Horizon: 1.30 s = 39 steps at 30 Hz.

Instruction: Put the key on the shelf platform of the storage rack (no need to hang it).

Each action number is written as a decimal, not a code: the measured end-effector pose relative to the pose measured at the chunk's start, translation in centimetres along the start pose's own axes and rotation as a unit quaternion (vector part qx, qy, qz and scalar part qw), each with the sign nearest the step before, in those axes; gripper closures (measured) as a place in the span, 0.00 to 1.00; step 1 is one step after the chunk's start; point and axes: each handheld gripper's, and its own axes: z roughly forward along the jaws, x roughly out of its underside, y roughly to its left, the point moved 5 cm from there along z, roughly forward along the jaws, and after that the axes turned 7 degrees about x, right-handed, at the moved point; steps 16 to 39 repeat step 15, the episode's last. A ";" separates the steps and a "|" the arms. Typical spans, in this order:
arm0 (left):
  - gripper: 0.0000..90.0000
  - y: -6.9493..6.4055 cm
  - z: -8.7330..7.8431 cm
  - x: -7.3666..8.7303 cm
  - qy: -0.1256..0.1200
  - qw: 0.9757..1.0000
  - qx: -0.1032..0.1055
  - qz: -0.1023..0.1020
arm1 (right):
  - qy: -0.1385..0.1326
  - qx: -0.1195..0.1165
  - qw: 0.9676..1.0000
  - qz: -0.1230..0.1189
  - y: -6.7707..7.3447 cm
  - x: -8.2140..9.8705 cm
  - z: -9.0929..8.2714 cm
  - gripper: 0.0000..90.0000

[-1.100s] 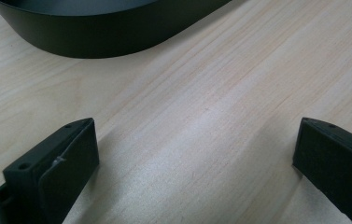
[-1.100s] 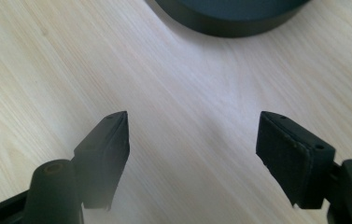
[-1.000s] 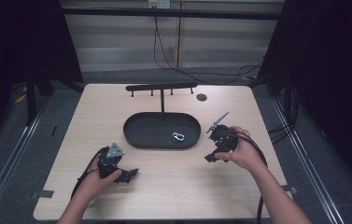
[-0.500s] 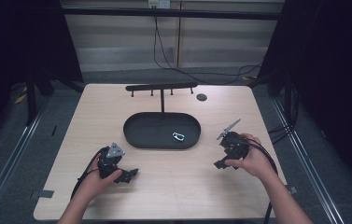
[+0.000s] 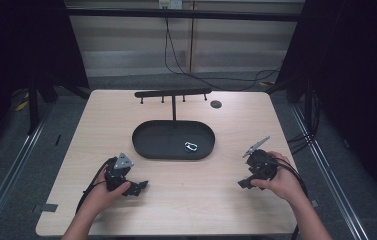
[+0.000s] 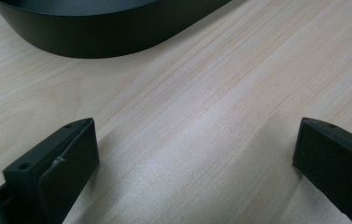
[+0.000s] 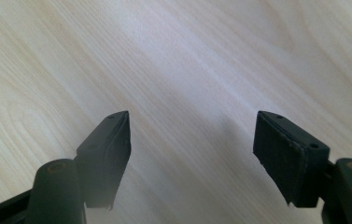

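Surface point(image 5: 176, 205): light wood grain, rectangular, seen whole in the high view; both forearms enter from its near edge.

Tray point(image 5: 148, 145): dark, oval, shallow-walled, resting at the middle of the surface. In the left gripper view its curved wall point(image 6: 99, 39) crosses the top of the picture, apart from the jaws.

Rack point(image 5: 173, 93): a dark horizontal bar on a thin post, standing just behind the tray, with short pegs hanging from it.

Left tool point(image 5: 135, 187): held in the left hand point(image 5: 101, 195), low over the surface, near the left front of the tray and apart from it. Jaws spread wide, with bare wood between them in its own view point(image 6: 197, 154). Nothing gripped.

Right tool point(image 5: 244, 183): held in the right hand point(image 5: 283, 182), low over the surface, to the right front of the tray and well apart from the left tool. Jaws spread, bare wood between them point(image 7: 192, 144). Nothing gripped.

Disc point(image 5: 216, 104): small, dark, round, lying flat on the surface near the rack's right end.

Clip point(image 5: 191, 146): small, pale, looped object lying inside the tray, toward its right end, touched by neither tool. Finer detail cannot be made out.
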 end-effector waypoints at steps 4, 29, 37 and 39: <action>0.00 0.0 0.0 0.0 0.000 1.000 0.000 0.000 | 0.005 0.009 1.000 0.001 -0.1 0.9 0.1 0.31; 0.00 0.0 0.0 0.0 -0.001 1.000 0.000 -0.001 | -0.010 0.015 1.000 0.005 0.2 1.0 0.1 0.33; 0.00 0.0 0.0 0.0 -0.001 1.000 0.000 -0.001 | -0.010 0.015 1.000 0.005 0.2 1.0 0.1 0.33; 0.00 0.0 0.0 0.0 -0.001 1.000 0.000 -0.001 | -0.010 0.015 1.000 0.005 0.2 1.0 0.1 0.33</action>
